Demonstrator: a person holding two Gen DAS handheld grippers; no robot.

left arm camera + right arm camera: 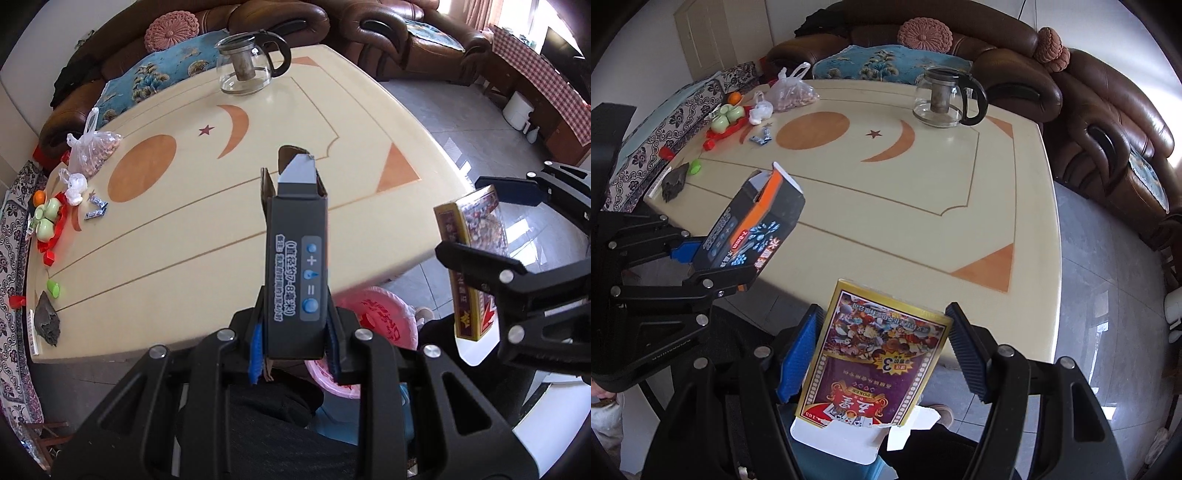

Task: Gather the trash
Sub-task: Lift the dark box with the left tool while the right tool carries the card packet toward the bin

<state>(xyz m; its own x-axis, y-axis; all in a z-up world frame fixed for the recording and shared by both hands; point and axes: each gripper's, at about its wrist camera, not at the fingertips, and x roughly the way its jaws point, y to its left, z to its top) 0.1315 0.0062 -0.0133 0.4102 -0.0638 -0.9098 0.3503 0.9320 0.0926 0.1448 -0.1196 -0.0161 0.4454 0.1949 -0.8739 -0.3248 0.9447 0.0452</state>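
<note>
My left gripper point(295, 343) is shut on a dark box with blue print point(297, 266), its top flap torn open, held above the table's near edge. Seen from the right wrist, the same box point(753, 225) shows an orange stripe and sits in the left gripper point(713, 266). My right gripper point(882, 354) is shut on a gold-edged playing-card box point(871, 358), its blue pads pressing both sides. That card box point(469, 258) also appears at the right of the left wrist view. A pink bin point(376, 314) lies below the grippers.
The cream table point(923, 206) carries a glass teapot point(945, 98), a plastic bag of nuts point(792, 92), green cups on a red tray point(727, 114), small blue wrappers point(761, 138), a green cap point(695, 167) and a dark crumpled scrap point(674, 182). Brown sofas surround it.
</note>
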